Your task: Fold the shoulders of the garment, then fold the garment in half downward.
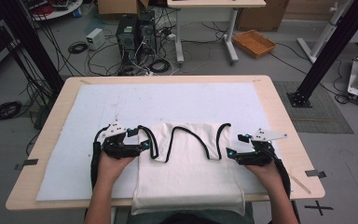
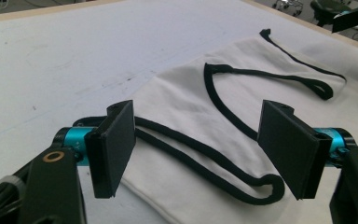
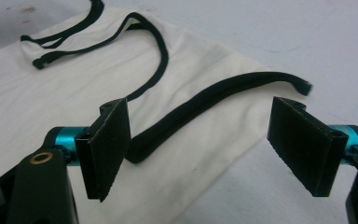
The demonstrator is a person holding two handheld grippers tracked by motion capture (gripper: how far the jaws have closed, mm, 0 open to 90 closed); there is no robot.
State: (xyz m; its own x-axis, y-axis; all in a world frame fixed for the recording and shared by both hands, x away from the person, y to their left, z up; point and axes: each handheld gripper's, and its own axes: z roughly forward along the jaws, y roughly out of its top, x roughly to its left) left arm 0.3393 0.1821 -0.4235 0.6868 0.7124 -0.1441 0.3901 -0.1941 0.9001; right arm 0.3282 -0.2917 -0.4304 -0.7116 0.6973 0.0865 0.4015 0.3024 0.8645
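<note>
A white sleeveless top (image 1: 186, 172) with black trim lies flat on the white mat (image 1: 98, 116), its hem hanging over the table's near edge. My left gripper (image 1: 144, 143) rests at the top's left shoulder, jaws open; in the left gripper view (image 2: 198, 140) a doubled black strap (image 2: 205, 165) lies on the cloth between the jaws, untouched. My right gripper (image 1: 230, 153) sits at the right shoulder, also open. In the right gripper view (image 3: 205, 140) the right black strap (image 3: 205, 105) runs between the jaws without contact.
The mat covers most of the wooden table (image 1: 279, 121). Beyond the table, the floor holds computer towers (image 1: 135, 32), tangled cables, an orange basket (image 1: 254, 43) and black frame posts (image 1: 321, 56).
</note>
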